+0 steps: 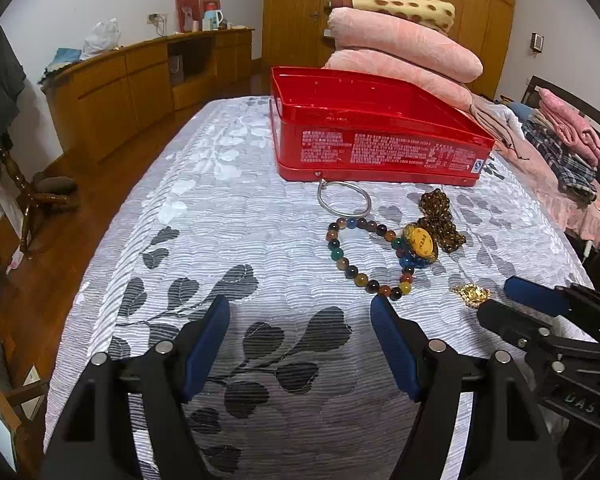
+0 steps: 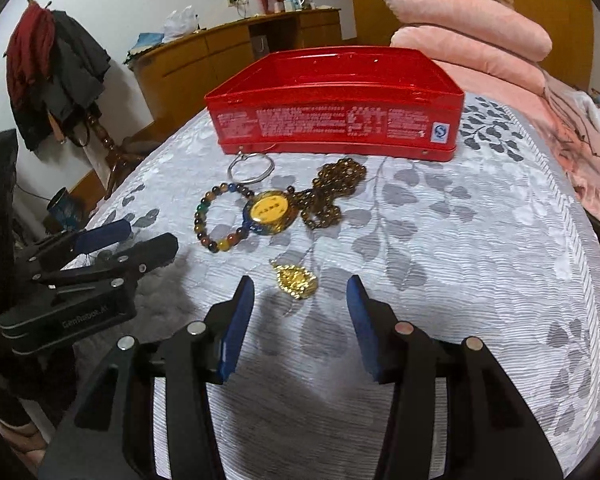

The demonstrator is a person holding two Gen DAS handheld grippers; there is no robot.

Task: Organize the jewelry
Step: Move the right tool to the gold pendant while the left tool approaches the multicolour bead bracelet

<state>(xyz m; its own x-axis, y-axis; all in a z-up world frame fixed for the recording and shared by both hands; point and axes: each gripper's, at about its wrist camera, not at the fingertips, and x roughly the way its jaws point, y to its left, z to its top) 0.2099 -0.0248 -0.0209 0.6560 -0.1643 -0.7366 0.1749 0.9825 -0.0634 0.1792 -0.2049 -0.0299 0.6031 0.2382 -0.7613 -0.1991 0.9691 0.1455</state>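
An open red tin box (image 1: 376, 148) (image 2: 336, 120) stands on the bed. In front of it lie a silver bangle (image 1: 344, 199) (image 2: 250, 168), a multicoloured bead bracelet (image 1: 360, 256) (image 2: 216, 218), a yellow round pendant (image 1: 420, 245) (image 2: 269, 211) on a brown bead necklace (image 1: 440, 216) (image 2: 332, 190), and a gold pendant (image 1: 471, 294) (image 2: 297, 281). My left gripper (image 1: 300, 316) (image 2: 126, 238) is open and empty, short of the bracelet. My right gripper (image 2: 300, 294) (image 1: 496, 300) is open, just short of the gold pendant.
The bed has a white cover with grey leaf print (image 1: 228, 240). Folded pink blankets (image 1: 404, 44) are stacked behind the box, with more clothes (image 1: 564, 148) at the right. A wooden cabinet (image 1: 140, 80) and a coat stand (image 2: 60, 76) are to the left.
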